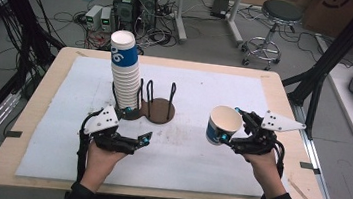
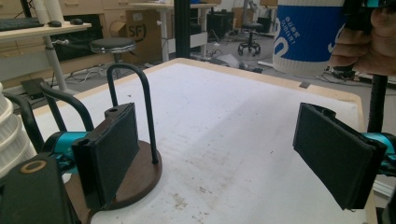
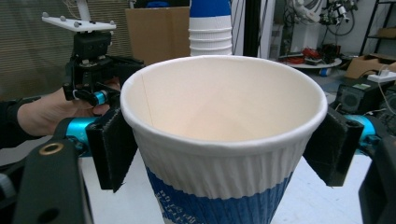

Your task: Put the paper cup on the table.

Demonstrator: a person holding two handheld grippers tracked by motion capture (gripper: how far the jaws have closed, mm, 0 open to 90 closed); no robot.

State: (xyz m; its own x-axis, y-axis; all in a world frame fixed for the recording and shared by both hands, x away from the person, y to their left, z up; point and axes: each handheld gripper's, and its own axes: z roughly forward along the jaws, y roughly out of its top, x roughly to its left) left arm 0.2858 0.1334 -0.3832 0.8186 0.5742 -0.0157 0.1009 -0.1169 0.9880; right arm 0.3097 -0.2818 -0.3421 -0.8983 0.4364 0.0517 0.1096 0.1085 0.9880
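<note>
between the black pads of my right gripper [image 1: 234, 131] sits a single paper cup [image 1: 223, 125], white at the ribbed top and blue lower down; the jaws are clamped on its sides just under the rim. in the right gripper view the cup [image 3: 219, 154] has its empty, cream-coloured inside turned toward the camera, with one pad [image 3: 112, 149] pressed against each flank. from the high view i hold it lifted off the white mat [image 1: 198, 157], tilted so the mouth faces up and toward me, over the right half of the table [image 1: 38, 99].

my left gripper [image 1: 146, 139] hovers low over the mat on the left side, well apart from the cup, and its jaws stand apart with nothing between them; the left gripper view shows bare mat [image 2: 233, 140] between the two pads.

just beyond my left gripper is a dark brown round stand [image 1: 160, 112] with black wire hoops rising from it. beside that stand, to its left, a tall stack of cups [image 1: 124, 73] of the same white and blue stands upright inside its own hoops, leaning a little. the stack [image 3: 210, 28] also shows behind the held cup in the right gripper view.
</note>
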